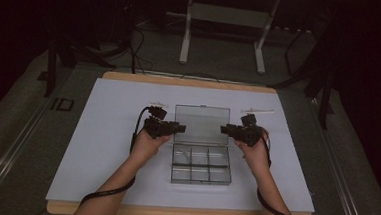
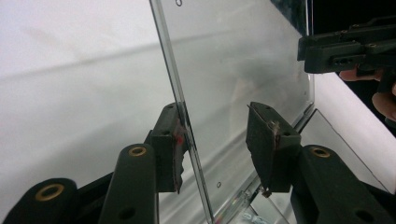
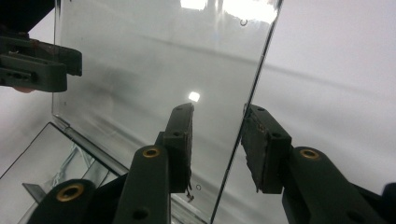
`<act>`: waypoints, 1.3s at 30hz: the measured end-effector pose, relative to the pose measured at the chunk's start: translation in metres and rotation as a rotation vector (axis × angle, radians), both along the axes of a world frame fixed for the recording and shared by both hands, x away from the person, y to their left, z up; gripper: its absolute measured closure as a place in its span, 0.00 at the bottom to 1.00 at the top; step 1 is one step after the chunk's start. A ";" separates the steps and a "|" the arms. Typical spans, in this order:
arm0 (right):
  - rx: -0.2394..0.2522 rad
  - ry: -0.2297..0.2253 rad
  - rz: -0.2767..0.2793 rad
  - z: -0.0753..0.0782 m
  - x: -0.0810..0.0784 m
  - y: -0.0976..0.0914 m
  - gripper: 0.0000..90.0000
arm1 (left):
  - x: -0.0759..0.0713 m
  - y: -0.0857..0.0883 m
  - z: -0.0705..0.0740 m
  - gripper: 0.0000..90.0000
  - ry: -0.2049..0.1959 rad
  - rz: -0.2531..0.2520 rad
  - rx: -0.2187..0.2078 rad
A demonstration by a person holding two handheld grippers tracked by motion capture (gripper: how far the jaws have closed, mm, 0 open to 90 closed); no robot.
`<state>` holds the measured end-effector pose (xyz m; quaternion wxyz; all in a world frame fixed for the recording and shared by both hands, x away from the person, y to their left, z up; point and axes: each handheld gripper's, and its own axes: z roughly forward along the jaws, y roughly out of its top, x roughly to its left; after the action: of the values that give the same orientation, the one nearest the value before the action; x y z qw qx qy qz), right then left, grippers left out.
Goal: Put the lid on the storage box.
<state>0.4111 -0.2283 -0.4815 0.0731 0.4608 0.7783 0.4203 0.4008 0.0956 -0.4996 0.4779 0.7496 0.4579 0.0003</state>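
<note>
White table sheet; clear box lid between both open tools.

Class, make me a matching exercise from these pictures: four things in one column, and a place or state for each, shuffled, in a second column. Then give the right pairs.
Things:
1. lid
2. box
3. left gripper
4. right gripper

Places or states:
A. split into small compartments, nearest the person
B. jaws apart, astride the lid's left edge
C. clear, swung open away from the person
D. jaws apart, astride the lid's right edge

Pairs: 1-C, 2-A, 3-B, 4-D
</note>
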 end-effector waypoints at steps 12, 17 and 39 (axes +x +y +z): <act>0.000 -0.063 0.044 0.010 -0.016 -0.008 0.74 | -0.008 0.000 0.010 0.71 -0.058 -0.035 -0.004; 0.019 -0.096 0.078 0.011 -0.022 -0.013 0.74 | -0.012 -0.001 0.013 0.71 -0.078 -0.049 -0.002; 0.035 -0.157 0.124 0.023 -0.037 -0.015 0.73 | -0.022 0.001 0.030 0.70 -0.149 -0.107 -0.033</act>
<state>0.3746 -0.2430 -0.4582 0.0995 0.3784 0.7898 0.4724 0.3787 0.0967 -0.4696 0.5224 0.7629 0.3802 0.0232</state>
